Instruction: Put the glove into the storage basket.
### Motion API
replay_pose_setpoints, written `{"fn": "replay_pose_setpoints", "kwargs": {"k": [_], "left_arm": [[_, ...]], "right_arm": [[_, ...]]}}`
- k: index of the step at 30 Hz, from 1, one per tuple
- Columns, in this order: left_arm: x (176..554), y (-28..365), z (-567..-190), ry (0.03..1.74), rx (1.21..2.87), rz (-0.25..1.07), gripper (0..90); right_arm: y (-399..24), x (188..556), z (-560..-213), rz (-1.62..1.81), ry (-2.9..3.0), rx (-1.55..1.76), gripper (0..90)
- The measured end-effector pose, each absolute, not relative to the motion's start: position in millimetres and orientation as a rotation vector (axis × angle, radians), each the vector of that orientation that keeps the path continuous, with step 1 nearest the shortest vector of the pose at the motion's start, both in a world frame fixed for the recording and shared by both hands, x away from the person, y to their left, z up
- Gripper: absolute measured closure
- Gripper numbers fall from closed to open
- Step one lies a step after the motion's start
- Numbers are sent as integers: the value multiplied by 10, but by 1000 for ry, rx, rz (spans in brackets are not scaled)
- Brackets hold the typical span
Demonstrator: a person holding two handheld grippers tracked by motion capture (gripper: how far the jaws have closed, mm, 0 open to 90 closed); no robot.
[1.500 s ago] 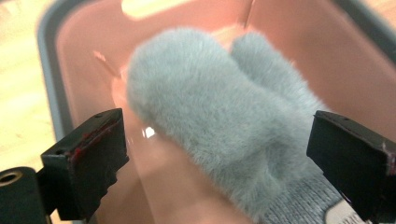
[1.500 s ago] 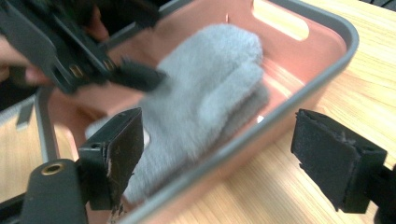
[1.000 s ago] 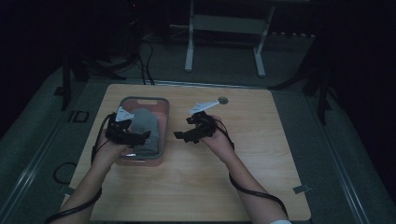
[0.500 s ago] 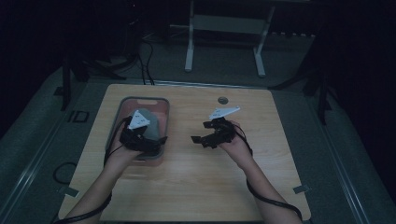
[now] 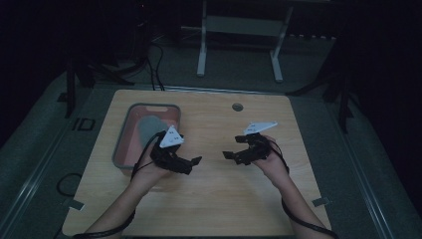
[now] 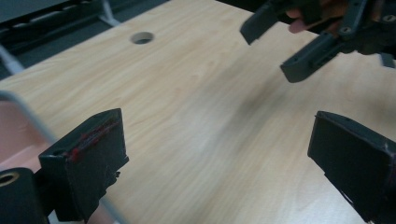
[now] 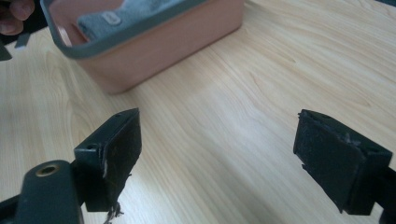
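We hold both grippers over the middle of the wooden counter [image 5: 209, 199], jaws facing each other: the left gripper [image 5: 195, 160] at about 9 o'clock from centre, the right gripper [image 5: 228, 155] at about 3 o'clock, both spread wide with nothing between them. The thing nearest our work is the pink bin [image 5: 125, 144] with a grey rim, standing at about 10 o'clock on the counter, just beside the left gripper; a folded grey cloth [image 7: 135, 11] lies inside it. We judge the cloth soft, light and limp, so it should sag when lifted; pinching a raised fold or an edge near the middle would serve better than a corner. The bin looks like stiff, light plastic, likely to slide on the smooth wood if nudged, and its rim offers a firm hold. A small tag shows on the cloth, but we cannot read any writing on it.
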State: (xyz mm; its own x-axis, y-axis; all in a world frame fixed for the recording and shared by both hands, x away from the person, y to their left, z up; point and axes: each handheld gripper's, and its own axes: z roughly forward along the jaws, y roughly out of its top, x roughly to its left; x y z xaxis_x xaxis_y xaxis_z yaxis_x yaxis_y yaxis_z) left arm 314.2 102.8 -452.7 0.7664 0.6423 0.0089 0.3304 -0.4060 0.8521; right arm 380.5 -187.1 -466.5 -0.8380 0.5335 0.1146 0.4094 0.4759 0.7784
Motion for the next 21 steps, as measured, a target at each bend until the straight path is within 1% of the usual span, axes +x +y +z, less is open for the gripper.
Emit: {"fn": "replay_pose_setpoints", "kwargs": {"k": [12, 21], "left_arm": [[3062, 685, -4734, 618, 2062, 341, 47], [3014, 510, -4980, 588, 2088, 269, 47]], "right_arm": [[-2241, 3635, -4874, 1307, 2560, 811, 147], [-2407, 3490, -5105, 1239, 2592, 821, 142]]}}
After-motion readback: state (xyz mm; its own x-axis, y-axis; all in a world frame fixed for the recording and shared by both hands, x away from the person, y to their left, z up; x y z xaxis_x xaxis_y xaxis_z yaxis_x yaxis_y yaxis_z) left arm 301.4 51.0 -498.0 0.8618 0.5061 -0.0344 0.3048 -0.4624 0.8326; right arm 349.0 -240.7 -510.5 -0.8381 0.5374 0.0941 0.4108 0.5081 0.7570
